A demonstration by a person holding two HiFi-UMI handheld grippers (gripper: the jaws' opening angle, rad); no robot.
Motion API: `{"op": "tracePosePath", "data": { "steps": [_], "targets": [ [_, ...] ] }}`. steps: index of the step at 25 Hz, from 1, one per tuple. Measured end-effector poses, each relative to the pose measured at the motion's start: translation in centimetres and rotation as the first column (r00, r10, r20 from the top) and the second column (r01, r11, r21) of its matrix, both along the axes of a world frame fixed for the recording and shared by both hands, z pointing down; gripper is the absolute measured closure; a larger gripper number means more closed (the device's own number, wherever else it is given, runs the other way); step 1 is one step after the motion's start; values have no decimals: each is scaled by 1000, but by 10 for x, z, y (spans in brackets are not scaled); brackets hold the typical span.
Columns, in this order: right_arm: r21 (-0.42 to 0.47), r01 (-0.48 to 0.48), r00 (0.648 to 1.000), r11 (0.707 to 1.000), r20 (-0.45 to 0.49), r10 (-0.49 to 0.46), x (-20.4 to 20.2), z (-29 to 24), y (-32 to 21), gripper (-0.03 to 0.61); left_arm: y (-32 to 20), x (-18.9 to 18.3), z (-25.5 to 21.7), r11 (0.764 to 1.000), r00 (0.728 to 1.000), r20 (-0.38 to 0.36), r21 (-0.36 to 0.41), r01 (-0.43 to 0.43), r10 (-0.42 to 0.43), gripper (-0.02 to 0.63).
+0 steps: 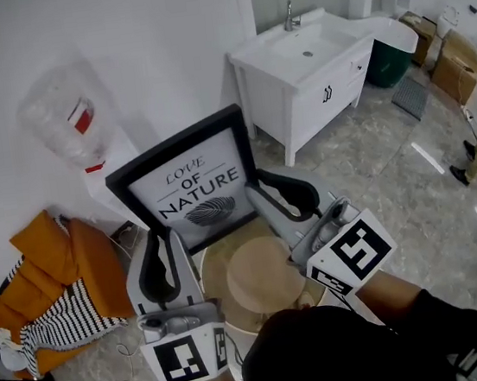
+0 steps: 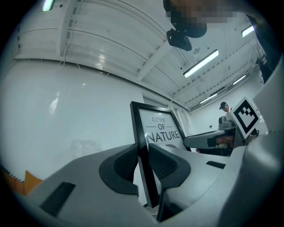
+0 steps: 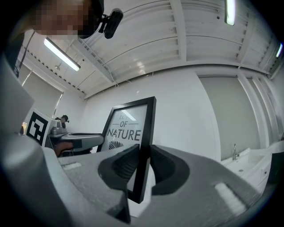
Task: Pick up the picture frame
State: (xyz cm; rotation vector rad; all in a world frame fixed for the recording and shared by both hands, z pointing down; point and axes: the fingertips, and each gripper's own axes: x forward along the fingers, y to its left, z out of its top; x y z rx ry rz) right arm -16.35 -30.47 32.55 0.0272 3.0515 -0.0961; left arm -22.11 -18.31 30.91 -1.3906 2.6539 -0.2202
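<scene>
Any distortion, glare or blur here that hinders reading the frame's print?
Head view: sharp, evenly lit, picture frame print legible. Left gripper view: heavy fisheye, dark corners, bright ceiling light, print partly hidden behind the jaws. Right gripper view: same fisheye, near jaws soft, print mostly readable.

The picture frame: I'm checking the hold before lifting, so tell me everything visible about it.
The picture frame is a portrait rectangle with a slim black border around a white print reading LOVE OF NATURE above a dark leaf drawing. It stands upright. The left gripper clamps its left edge and the right gripper its right edge, both near the lower corners. Whether its bottom rests on anything is unclear.
</scene>
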Motion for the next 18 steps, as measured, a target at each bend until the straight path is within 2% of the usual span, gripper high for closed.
{"op": "tracePosePath", "data": {
  "steps": [6, 16, 18],
  "targets": [
    [-7, 4, 999, 1000, -42, -5, -3, 8, -1, 506, -2, -6, 12, 1000, 999, -33, -29, 5, -6, 526],
    [-28, -1, 999, 1000, -50, 0, -7, 15, -2, 506, -4, -9, 16, 997, 1000, 0, -73, 18, -18, 526],
    [-24, -4, 998, 1000, -61, 3, -10, 20, -2, 506, -4, -13, 22, 997, 1000, -13, -77, 18, -19, 525]
  ]
}}
